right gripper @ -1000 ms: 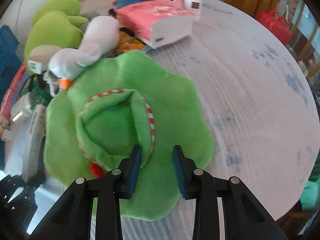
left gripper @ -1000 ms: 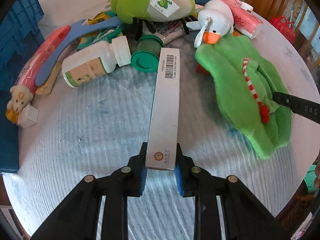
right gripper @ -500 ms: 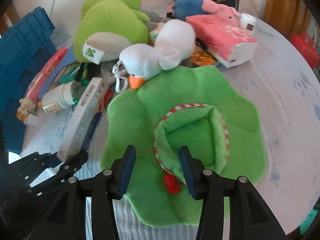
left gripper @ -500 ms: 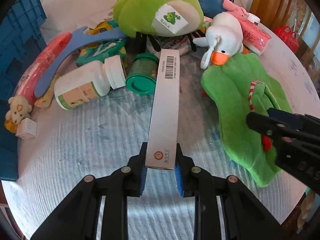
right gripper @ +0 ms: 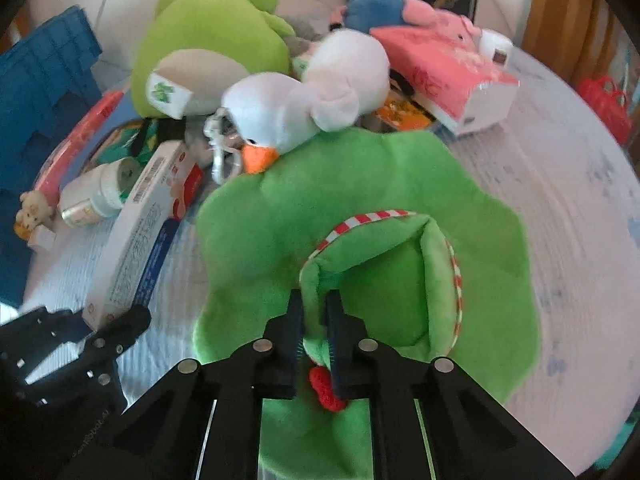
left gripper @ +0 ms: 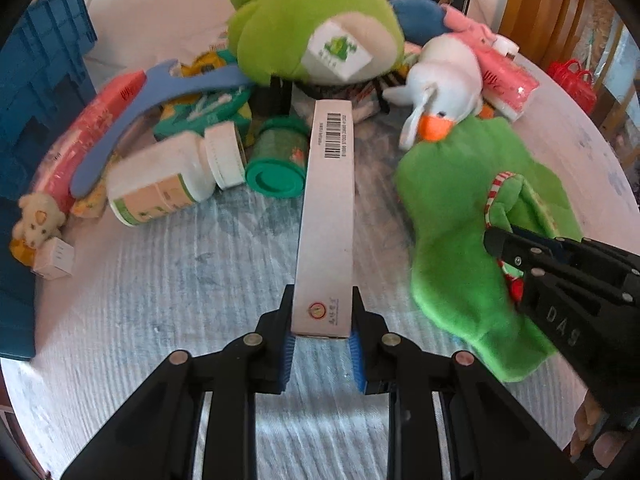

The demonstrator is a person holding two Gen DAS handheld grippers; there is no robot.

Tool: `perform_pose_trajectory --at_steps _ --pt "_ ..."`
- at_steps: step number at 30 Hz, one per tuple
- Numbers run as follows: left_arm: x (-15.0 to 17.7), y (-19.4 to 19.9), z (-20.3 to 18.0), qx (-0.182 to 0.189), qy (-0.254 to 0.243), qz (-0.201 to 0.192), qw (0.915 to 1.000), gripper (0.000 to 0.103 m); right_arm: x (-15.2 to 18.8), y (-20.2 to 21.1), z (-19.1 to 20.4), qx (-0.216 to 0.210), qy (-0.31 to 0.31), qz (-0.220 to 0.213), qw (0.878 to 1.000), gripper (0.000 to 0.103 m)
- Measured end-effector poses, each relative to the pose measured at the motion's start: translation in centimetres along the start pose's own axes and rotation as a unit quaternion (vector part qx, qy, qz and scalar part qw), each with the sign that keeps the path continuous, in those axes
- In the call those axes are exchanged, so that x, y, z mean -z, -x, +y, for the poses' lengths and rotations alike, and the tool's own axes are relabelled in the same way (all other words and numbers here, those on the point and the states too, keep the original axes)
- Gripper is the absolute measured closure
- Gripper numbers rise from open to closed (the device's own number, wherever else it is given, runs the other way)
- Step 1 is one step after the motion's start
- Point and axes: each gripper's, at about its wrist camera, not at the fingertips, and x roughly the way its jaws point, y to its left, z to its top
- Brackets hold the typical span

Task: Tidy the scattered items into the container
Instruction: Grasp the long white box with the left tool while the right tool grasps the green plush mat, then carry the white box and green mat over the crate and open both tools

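So the big change: the right tool (right gripper: 314,322) has just snapped closed. Half a second back its jaws stood apart over the green plush hat (right gripper: 360,216), and now they're pressed together on a fold of the hat's inner cup, right by the red-and-white striped trim with the little red pompom (right gripper: 326,390) poking out below. From the left wrist view you can see the same pinch from the side, black fingers biting into the green fabric. That reads to me as a completed grab, so the hat looks ready to be lifted, though it's floppy and I'd guess it will droop and maybe drag the white duck plush (right gripper: 296,108) whose beak is resting on its far edge.

The left tool (left gripper: 322,330) hasn't changed at all: clamped on the near end of the long white box (left gripper: 330,216), same as a second ago. The box's near end is in the grip and it points away toward the pile, barcode end near the green-lidded jar (left gripper: 276,160).

Further back, everything else is still scattered on the tabletop (left gripper: 168,280): the white pill bottle (left gripper: 168,180) on its side, the blue shoehorn-looking thing (left gripper: 132,116), the big green frog plush (left gripper: 316,28), the pink tissue pack (right gripper: 452,76).

The blue crate (left gripper: 36,92) sits at the far left edge, well apart from both held items. Both hands are loaded now, so the next sensible thing is carrying both over there. Nothing is visibly in it yet from these angles, so I'd say it's still early days.
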Motion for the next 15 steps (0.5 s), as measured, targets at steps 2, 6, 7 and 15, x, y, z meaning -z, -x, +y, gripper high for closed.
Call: perform_pose_trajectory --at_steps 2,6,7,15 --pt "-0.4 1.1 -0.4 0.002 0.005 -0.011 0.9999 0.081 -0.1 1.5 0.3 -0.014 -0.001 -0.014 1.000 0.094" --pt "-1.2 3.9 -0.8 0.004 0.015 -0.040 0.9991 0.081 -1.4 5.0 1.2 -0.030 0.002 -0.051 0.998 0.095" --pt "-1.9 4.3 -1.0 0.004 0.017 -0.047 0.9987 0.081 -1.7 6.1 1.5 -0.033 0.004 -0.063 0.997 0.096" --pt "-4.6 12.6 0.9 -0.009 0.041 -0.123 0.9915 0.081 -5.7 13.5 5.0 -0.056 0.038 -0.154 0.986 0.097"
